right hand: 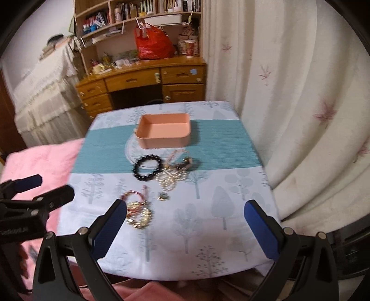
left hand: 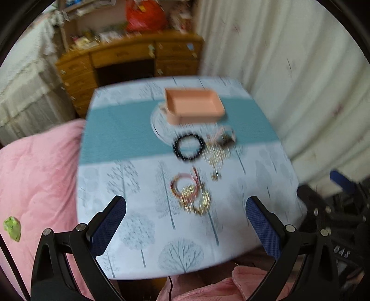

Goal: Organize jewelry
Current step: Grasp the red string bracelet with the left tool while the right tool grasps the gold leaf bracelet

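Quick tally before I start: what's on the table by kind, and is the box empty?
Pink box: 1, looks empty
Black bead bracelet: 1
Gold-and-red bundle: 1, pieces tangled, can't separate
Pale gold chain pile: 1, pieces can't be separated
Small charm: 1
Total: 5

Tray [right hand: 164,133] behind bracelet [right hand: 146,168]; bangles [right hand: 138,211] nearest.

Premises: a lived-in bedroom in a private home. Evidence: a pink quilt [right hand: 39,159] lies beside the table's left edge; a wooden desk [right hand: 143,83] with drawers stands past the far edge, topped by a bookshelf [right hand: 143,9] of books and a red plastic bag [right hand: 153,42]. Floral curtains [right hand: 289,81] hang along the right edge. The table carries a tree-print tablecloth [right hand: 208,220].
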Available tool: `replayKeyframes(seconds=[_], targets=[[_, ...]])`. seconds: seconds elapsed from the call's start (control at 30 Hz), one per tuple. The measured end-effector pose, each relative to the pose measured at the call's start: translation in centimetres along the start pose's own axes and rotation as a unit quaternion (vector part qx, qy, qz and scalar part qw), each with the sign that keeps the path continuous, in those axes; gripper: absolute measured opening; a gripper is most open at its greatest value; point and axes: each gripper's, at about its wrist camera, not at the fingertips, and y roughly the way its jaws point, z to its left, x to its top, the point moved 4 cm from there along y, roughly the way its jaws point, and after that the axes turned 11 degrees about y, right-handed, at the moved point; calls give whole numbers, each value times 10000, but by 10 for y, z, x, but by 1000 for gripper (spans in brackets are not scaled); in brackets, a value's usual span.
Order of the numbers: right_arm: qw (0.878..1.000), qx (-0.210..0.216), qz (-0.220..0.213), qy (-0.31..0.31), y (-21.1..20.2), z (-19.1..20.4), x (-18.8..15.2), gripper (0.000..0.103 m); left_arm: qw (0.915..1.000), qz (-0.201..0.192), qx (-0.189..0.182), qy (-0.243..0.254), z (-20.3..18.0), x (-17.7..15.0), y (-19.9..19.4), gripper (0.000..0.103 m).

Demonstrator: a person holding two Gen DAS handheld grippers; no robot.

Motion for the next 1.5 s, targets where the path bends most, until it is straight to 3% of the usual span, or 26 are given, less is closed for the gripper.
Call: replayKeyframes(seconds=[0.13, 0.23, 0.4, 0.57, 0.7, 0.8, 0.93, 1.03, 1.17, 1.3, 1.4, 1.5], targets=[[9996, -137, 246, -78, 16, 2, -16, 102, 9957, 701, -536, -278, 5, -25, 36, 102], [9982, -196, 557, -79, 31, 3, -35, 102, 9854, 1215, -863, -822, 14, -49, 63, 102], [9954, -190, 934, 84, 56, 4, -60, 102, 9804, 1537, -637, -1053, 29, -75, 96, 102], [9931, 73, 1099, -402, 82, 11, -79, 102, 9866, 1549, -293, -413, 28, -69, 126, 102], [9830, 597, 912, -1478, 106, 38, -95, 102, 9879, 1526, -248, -74, 23, -49, 151, 102], [9672, 1056, 577, -2239, 118, 60, -103, 102, 9886, 1306, -642, -380, 24, -32, 165, 102], [9385, 1431, 351, -3124, 141, 84, -117, 102, 9806, 1352, -1010, -1000, 33, -21, 185, 102], [9301, 1668, 371, -3251, 155, 91, -117, 102, 9803, 1419, -890, -1047, 34, -20, 197, 102], [9326, 1976, 491, -2979, 167, 90, -107, 102, 9853, 1477, -419, -744, 32, -18, 201, 98], [9306, 2209, 727, -2828, 176, 85, -103, 90, 9886, 1439, -112, -427, 27, -18, 201, 92], [9259, 2383, 880, -2796, 181, 81, -101, 82, 9905, 1329, 27, -348, 28, -16, 195, 77], [9199, 2410, 740, -3003, 178, 80, -100, 72, 9918, 1220, 118, -362, 25, -12, 194, 63]])
